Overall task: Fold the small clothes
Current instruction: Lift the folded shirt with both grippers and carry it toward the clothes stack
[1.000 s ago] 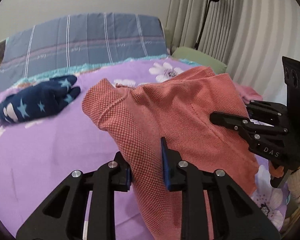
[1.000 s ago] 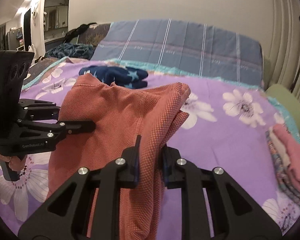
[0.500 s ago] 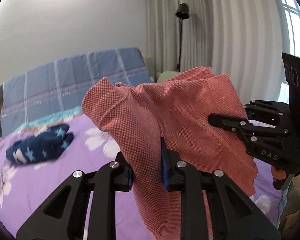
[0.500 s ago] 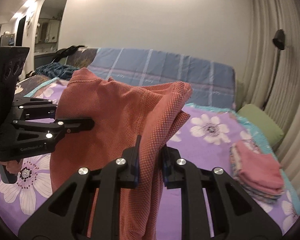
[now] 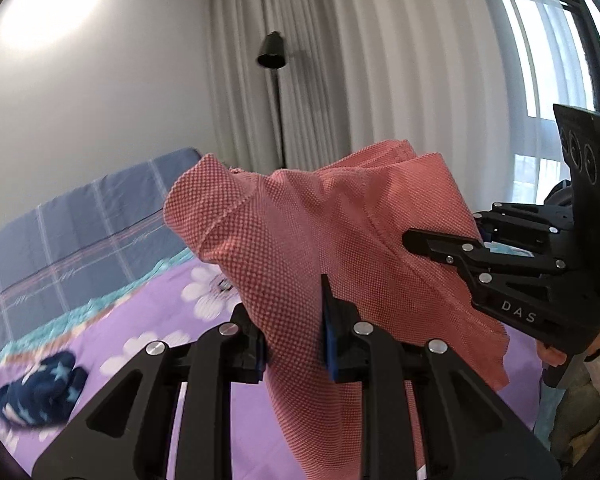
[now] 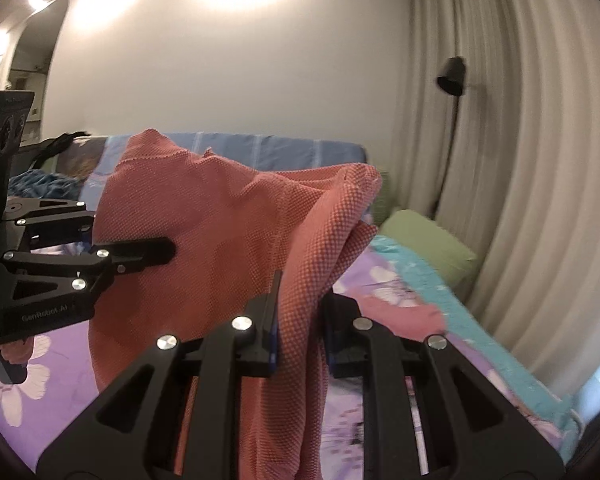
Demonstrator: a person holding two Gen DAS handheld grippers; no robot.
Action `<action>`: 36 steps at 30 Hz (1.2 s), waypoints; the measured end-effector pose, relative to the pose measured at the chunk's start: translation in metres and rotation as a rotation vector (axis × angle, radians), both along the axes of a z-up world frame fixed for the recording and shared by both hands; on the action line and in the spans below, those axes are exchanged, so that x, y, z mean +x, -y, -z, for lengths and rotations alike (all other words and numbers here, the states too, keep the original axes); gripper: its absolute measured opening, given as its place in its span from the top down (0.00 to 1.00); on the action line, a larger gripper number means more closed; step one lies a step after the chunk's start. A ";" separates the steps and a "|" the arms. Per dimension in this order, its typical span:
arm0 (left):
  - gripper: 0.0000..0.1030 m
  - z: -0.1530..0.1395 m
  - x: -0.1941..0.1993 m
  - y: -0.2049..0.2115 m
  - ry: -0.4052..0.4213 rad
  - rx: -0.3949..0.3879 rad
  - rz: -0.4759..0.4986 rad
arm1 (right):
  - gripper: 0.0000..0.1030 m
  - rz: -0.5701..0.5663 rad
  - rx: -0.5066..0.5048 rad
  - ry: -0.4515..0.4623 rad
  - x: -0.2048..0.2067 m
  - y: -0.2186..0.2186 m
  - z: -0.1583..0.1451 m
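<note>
A coral-red knitted garment [image 5: 339,240] hangs in the air between my two grippers, well above the purple flowered bedspread [image 5: 148,360]. My left gripper [image 5: 294,332] is shut on one part of its upper edge. My right gripper [image 6: 300,320] is shut on another part of the same garment [image 6: 228,232]. Each gripper shows in the other's view: the right one [image 5: 419,240] at the right, the left one [image 6: 164,250] at the left. The cloth drapes down in folds below both.
A navy star-patterned garment [image 5: 40,396] lies on the bedspread at the lower left. A pink folded pile [image 6: 403,316] lies near a green pillow [image 6: 427,248]. A blue plaid pillow [image 5: 80,224], a floor lamp [image 5: 274,80] and curtains [image 6: 519,160] stand behind.
Both grippers have lifted the red garment higher and tilted upward. The bed has dropped low in both views, and wall, lamp and curtains now fill the upper parts.
</note>
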State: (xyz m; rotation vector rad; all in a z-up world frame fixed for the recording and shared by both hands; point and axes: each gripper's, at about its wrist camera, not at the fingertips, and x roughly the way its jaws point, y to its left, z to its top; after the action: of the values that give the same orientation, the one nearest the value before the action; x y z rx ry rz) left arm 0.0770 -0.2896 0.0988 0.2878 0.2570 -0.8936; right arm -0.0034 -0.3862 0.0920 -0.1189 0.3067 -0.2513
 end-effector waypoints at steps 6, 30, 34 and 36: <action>0.79 -0.014 0.006 0.049 0.047 0.019 0.045 | 0.84 0.085 0.062 0.015 0.007 0.048 -0.012; 0.78 0.000 0.090 0.187 0.089 0.119 0.021 | 0.84 0.318 0.181 -0.025 0.121 0.186 0.006; 0.57 0.034 0.130 0.225 0.049 0.194 -0.048 | 0.69 0.431 0.165 -0.156 0.164 0.213 0.043; 0.49 0.059 0.147 0.236 0.029 0.256 -0.135 | 0.45 0.559 0.147 -0.321 0.186 0.230 0.080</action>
State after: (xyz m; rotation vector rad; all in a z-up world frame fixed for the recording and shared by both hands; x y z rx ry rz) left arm 0.2235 -0.5255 0.0395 0.5138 0.3607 -0.7227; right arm 0.1826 -0.6159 0.0116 0.0770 0.6764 -0.7653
